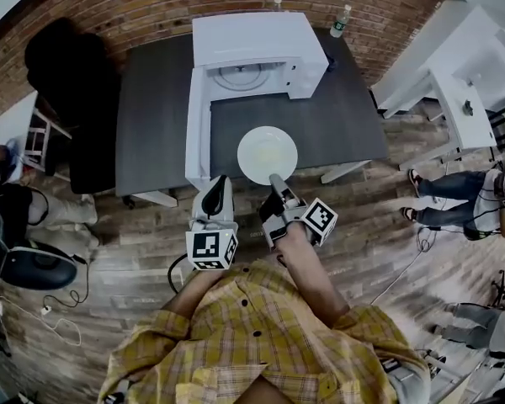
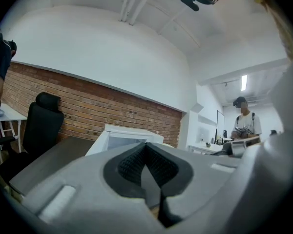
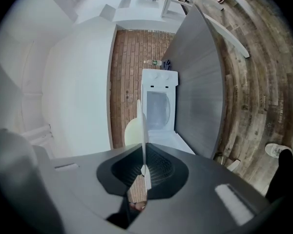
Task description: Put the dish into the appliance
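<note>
A white microwave (image 1: 257, 53) stands open at the back of a dark table (image 1: 151, 116), its door (image 1: 199, 133) swung out to the left and the turntable showing inside. My right gripper (image 1: 276, 180) is shut on the near rim of a round white plate (image 1: 268, 154), held level over the table's front edge. In the right gripper view the plate (image 3: 141, 130) shows edge-on between the pads (image 3: 156, 172), with the microwave (image 3: 158, 106) straight beyond. My left gripper (image 1: 216, 188) is shut with nothing in it, just below the door's near end. The left gripper view shows its closed jaws and the microwave (image 2: 124, 135) ahead.
A black office chair (image 1: 71, 74) stands left of the table. A bottle (image 1: 341, 21) sits at the table's back right corner. White desks (image 1: 471, 82) and a seated person's legs (image 1: 454, 196) are at the right. Cables and a white plug (image 1: 46, 310) lie on the wooden floor.
</note>
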Tool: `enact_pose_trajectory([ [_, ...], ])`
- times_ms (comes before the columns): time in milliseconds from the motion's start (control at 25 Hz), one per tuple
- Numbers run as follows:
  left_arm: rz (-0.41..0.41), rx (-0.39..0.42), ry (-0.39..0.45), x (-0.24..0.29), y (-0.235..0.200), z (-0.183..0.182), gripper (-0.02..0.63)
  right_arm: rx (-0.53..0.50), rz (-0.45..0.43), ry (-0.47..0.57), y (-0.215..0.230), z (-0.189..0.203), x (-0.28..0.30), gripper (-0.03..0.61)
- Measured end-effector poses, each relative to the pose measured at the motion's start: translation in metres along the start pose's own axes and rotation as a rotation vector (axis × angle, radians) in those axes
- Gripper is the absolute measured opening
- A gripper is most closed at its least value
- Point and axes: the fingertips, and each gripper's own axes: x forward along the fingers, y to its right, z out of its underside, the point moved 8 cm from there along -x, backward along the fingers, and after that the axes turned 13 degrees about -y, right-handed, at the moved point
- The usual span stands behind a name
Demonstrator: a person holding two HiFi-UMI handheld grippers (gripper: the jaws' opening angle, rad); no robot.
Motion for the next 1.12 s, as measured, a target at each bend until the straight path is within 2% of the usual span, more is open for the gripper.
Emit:
enact_pose_trajectory([
  [160,0.047,-0.022,-0.006,0.019,-0.017,-0.008,-0.003,-0.004,0.014,0.032,-0.002,-0.004,0.022,0.018],
  [680,0.199,-0.018,-0.041,0.057,-0.053,-0.018,-0.003,-0.022,0.040,0.126,-0.006,-0.003,0.065,0.018],
  [920,0.247,-0.027,-0.039,0.066,-0.053,-0.022,-0.003,-0.025,0.045,0.145,-0.004,-0.008,0.068,0.020],
  [1120,0.250,-0.020,-0.038,0.080,-0.047,-0.025,-0.003,-0.013,0.052,0.143,0.000,-0.023,0.070,0.020],
])
